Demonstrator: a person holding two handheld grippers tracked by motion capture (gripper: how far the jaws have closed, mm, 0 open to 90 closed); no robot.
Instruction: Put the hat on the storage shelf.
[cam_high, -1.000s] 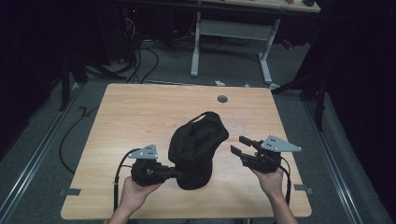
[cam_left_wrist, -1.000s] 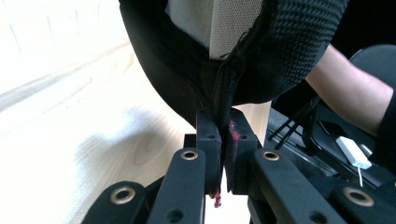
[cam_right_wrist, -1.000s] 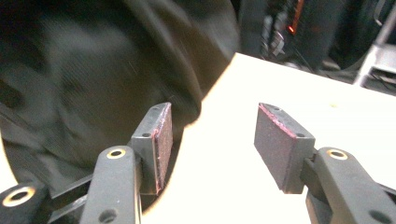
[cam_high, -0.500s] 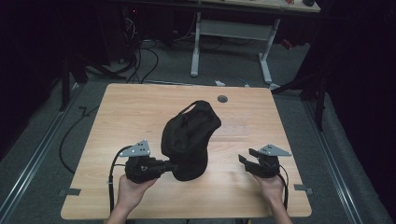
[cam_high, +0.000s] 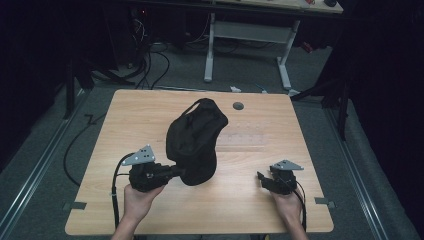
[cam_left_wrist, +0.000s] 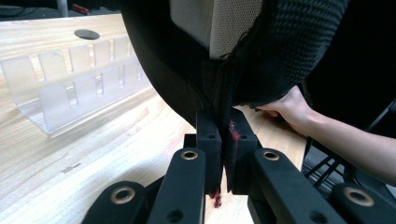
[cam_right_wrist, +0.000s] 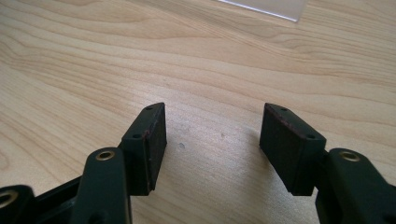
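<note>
A black fabric bag (cam_high: 196, 137) stands tilted on the wooden table (cam_high: 140, 112), its loop handle at the far end. My left gripper (cam_high: 180, 172) is shut on the bag's near lower edge; in the left gripper view the jaws (cam_left_wrist: 223, 126) pinch a fold of black cloth (cam_left_wrist: 280, 46). My right gripper (cam_high: 261, 178) sits low over the table's front right, apart from the bag. Its jaws (cam_right_wrist: 212, 126) have just been opening and stand wide with only bare wood between them.
A clear plastic slotted rack (cam_left_wrist: 70, 88) lies on the table behind the bag, faint in the high view (cam_high: 245, 136). A round cable hole (cam_high: 238, 106) marks the table's far side. Cables and a white desk frame (cam_high: 280, 60) lie beyond it.
My right gripper has sunk toward the tabletop and drawn away from the bag to the front right, jaws wider. The bag has shifted left and back with the left gripper.
</note>
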